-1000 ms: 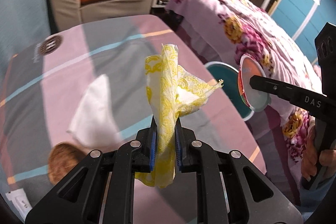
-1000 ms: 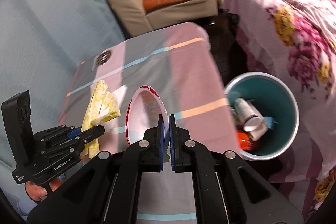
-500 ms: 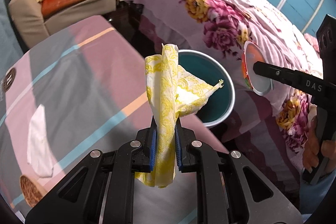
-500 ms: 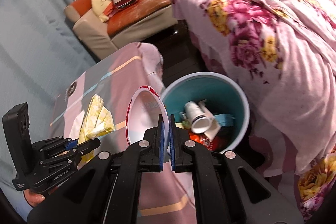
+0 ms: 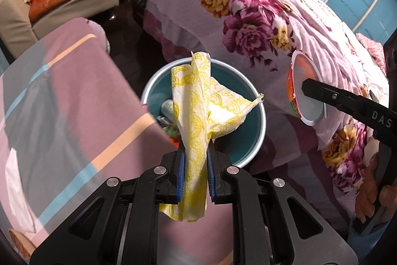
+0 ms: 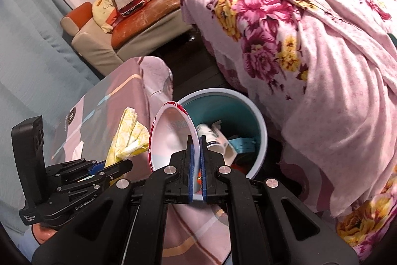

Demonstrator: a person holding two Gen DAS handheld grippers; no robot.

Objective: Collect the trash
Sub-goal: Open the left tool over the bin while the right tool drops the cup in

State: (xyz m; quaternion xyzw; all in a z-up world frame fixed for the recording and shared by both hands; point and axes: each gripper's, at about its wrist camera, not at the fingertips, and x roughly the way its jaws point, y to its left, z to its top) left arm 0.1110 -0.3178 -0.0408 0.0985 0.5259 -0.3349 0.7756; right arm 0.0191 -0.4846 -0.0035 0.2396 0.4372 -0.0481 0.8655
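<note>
My left gripper [image 5: 195, 153] is shut on a crumpled yellow-patterned paper napkin [image 5: 198, 106], which stands up in front of a teal trash bin [image 5: 258, 123] on the floor. My right gripper [image 6: 196, 140] is shut on the rim of a white paper bowl with a red edge [image 6: 168, 138], held on edge beside the bin [image 6: 258, 121]. The bin holds a white cup [image 6: 211, 135] and other scraps. In the left wrist view the bowl [image 5: 305, 88] and right gripper [image 5: 304, 87] sit right of the bin. The right wrist view shows the napkin [image 6: 126, 133] in the left gripper [image 6: 127, 160].
A table with a pink, grey and striped cloth [image 5: 62, 101] lies left of the bin, with a white tissue [image 5: 15, 193] on it. A bed with a floral cover [image 6: 310, 46] stands close on the right. A sofa [image 6: 139, 24] with cushions is at the back.
Both grippers have moved from over the table toward the bin, carrying the napkin and the bowl. The bin now sits right behind the napkin. Neither grip has changed.
</note>
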